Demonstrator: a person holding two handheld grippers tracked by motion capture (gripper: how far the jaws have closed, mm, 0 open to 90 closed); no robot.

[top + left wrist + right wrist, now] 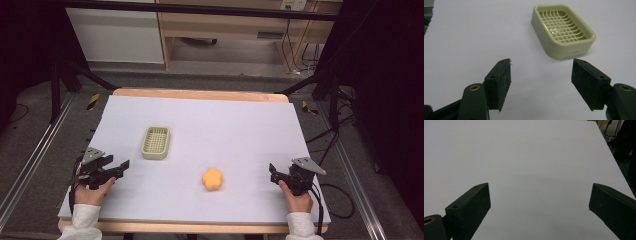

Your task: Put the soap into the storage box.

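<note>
A pale green soap dish (156,142) with a grid bottom lies left of the table's middle, also close ahead in the left gripper view (563,30). An orange flower-shaped soap (212,178) rests on the white sheet nearer the front, right of the dish. My left gripper (120,165) is at the front left corner, open, its jaws wide apart with nothing between them (541,82). My right gripper (272,172) is at the front right, open and empty (539,207), to the right of the soap.
The white sheet (225,130) covers a wooden table whose far edge (200,94) shows. Dark floor, metal rails and cables surround the table. A wooden cabinet stands at the back.
</note>
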